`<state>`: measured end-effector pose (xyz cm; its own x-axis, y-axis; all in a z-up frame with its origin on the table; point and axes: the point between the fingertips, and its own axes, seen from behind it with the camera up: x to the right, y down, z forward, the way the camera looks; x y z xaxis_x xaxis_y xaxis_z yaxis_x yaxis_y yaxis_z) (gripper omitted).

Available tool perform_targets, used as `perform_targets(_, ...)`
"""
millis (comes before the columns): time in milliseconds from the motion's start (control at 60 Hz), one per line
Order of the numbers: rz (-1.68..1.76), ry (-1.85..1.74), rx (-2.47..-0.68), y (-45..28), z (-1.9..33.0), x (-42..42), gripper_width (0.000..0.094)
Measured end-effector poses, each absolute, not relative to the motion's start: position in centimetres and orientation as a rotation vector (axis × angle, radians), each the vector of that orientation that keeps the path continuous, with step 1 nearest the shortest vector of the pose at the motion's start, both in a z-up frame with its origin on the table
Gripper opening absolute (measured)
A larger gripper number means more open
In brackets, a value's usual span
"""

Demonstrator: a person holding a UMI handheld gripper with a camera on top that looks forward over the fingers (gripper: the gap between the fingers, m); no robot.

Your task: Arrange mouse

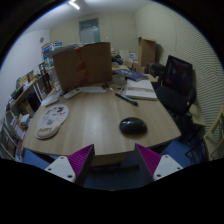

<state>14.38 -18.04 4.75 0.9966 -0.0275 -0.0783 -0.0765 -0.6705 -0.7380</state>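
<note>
A dark grey mouse point(132, 126) lies on the round light wooden table point(95, 120), near its right front edge. A pale oval mouse pad point(52, 121) lies on the left side of the table. My gripper point(113, 160) is open and empty, its purple pads point(77, 158) spread wide. It hovers off the table's front edge, and the mouse is beyond the fingers, a little right of the middle.
A brown cardboard box point(83, 65) stands at the table's back. Papers and a pen point(133, 93) lie at the back right. A black office chair point(176, 82) is to the right, shelves point(22, 105) to the left.
</note>
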Motion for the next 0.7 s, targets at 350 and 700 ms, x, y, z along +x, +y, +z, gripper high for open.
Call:
perform_targets(350,0.059,-0.118,-2.287,-10.5,-2.0,24.9,0.0833)
perform_targets(700,0.110,-0.166,-2.181,-2.6,-1.5,24.1,0.0820)
